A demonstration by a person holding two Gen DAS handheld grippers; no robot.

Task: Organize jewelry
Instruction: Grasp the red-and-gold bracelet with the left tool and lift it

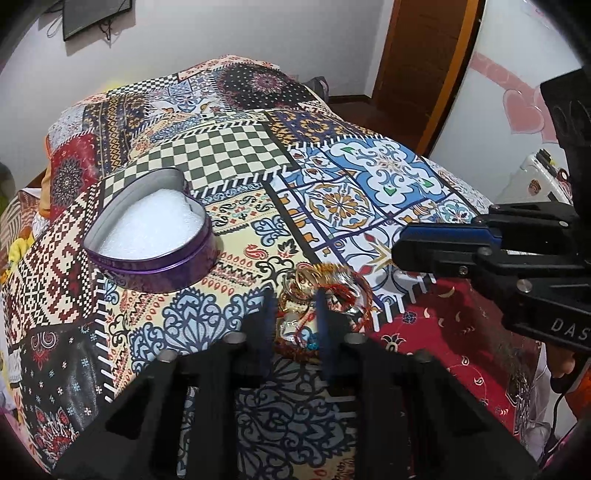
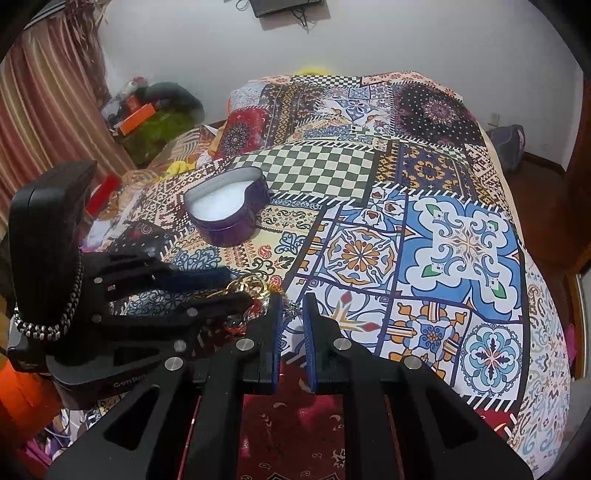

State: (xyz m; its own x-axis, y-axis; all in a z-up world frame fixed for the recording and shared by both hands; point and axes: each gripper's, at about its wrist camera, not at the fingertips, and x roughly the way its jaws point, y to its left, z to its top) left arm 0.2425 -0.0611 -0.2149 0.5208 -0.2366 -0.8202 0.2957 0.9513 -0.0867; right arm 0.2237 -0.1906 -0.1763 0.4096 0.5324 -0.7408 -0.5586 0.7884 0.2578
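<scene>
Left tongs [image 1: 295,314] nearly closed around tangled bangles [image 1: 325,291]; right tongs [image 2: 293,314] closed, empty; snagged threads could drag the pile off the bed [image 1: 369,206], missing the heart tin [image 1: 147,236].

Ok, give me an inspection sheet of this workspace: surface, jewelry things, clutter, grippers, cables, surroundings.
Surface: patchwork bedspread over a bed.
Job's things: heart-shaped purple tin, open, white padding inside; tangled pile of jewelry, gold rings and red thread.
Clutter: boxes and bags beside the bed.
Grippers: left gripper straddles the jewelry pile, grip unclear; right gripper shut, a small silver piece at its tips.
Cables: wires hanging from a wall-mounted screen.
Surroundings: striped curtain, wooden door.
</scene>
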